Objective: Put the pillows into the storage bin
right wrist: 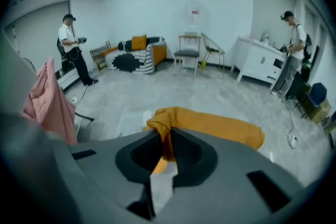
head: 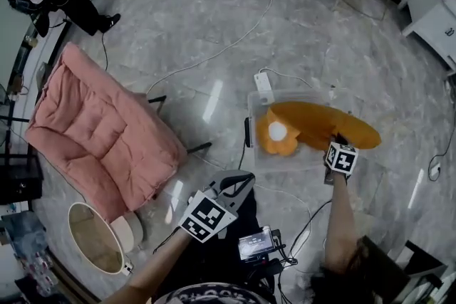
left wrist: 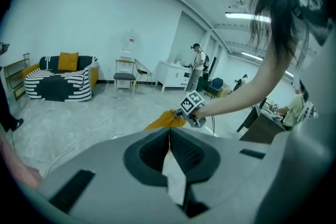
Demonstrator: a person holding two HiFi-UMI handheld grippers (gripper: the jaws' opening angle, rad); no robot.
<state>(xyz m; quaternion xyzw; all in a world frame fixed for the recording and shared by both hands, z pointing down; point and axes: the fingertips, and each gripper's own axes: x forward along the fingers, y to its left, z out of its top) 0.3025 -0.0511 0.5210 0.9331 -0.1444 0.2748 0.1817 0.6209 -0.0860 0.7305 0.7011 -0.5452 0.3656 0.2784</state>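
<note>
I'm clamping my right tool (right wrist: 167, 145) on one end of the long orange pillow (head: 313, 123), which is draping across the clear storage bin (head: 254, 107). Left tool (left wrist: 169, 139) is hovering closed, empty.

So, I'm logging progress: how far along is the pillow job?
Done: the flower pillow lies in the storage bin. In hand: the right gripper clamps the long orange pillow, which lies across the bin and partly over its rim. Remaining: tuck it in and release.
</note>
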